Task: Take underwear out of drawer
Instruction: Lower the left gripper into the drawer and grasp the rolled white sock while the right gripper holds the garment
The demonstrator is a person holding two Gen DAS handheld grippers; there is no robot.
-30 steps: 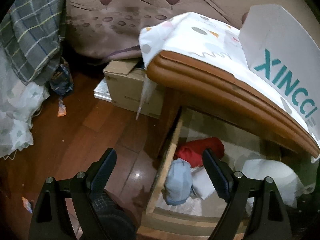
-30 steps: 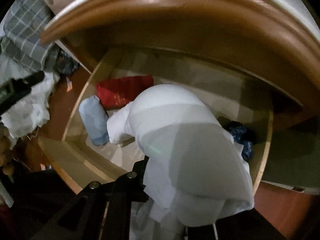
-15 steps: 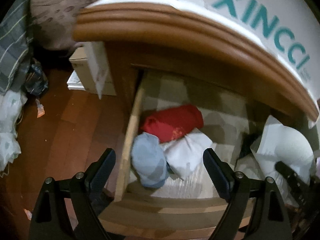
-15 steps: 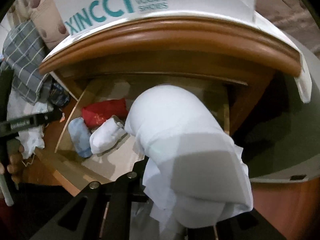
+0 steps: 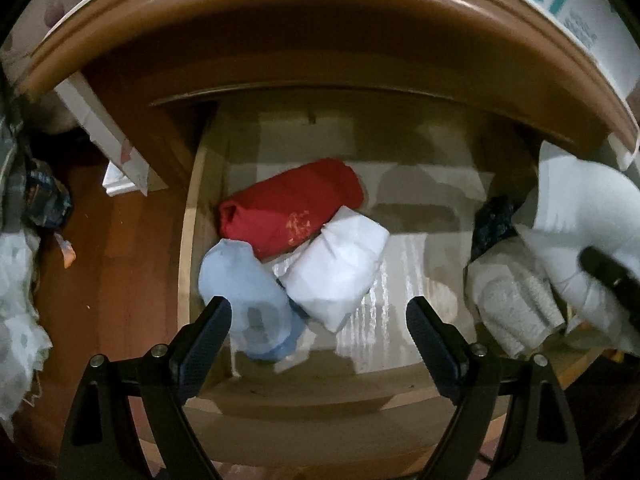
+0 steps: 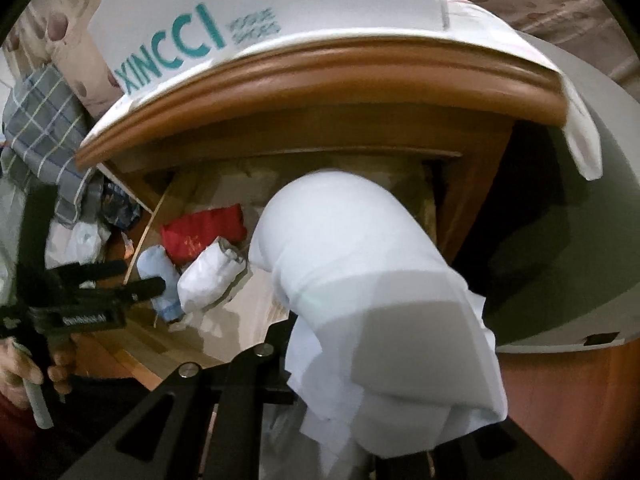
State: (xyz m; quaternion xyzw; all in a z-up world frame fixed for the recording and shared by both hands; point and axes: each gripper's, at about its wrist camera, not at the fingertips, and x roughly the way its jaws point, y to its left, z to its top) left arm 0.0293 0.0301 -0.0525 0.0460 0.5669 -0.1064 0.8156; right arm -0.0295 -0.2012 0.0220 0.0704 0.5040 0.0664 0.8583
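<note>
The open wooden drawer (image 5: 320, 396) holds a red roll (image 5: 292, 208), a light blue roll (image 5: 244, 292) and a white roll (image 5: 340, 264) at its left, with a dark piece (image 5: 494, 220) and a pale knitted piece (image 5: 512, 304) at its right. My left gripper (image 5: 318, 320) hangs open above the blue and white rolls, gripping nothing. My right gripper (image 6: 320, 396) is shut on a large white underwear piece (image 6: 360, 272), lifted above the drawer's right side; the cloth hides its fingertips. The left gripper (image 6: 142, 274) also shows in the right wrist view, held by a hand (image 6: 24, 368).
The nightstand's rounded wooden top (image 5: 280, 12) overhangs the drawer, and a white shoe box (image 6: 240, 12) lettered XINCCI stands on it. Wooden floor (image 5: 120, 260) lies left, with a cardboard box (image 5: 104, 128), bedding (image 5: 16, 320) and a checked cloth (image 6: 44, 132).
My left gripper swung from over the floor to above the drawer and dropped closer to the rolls. My right gripper drew the white underwear back and away from the drawer.
</note>
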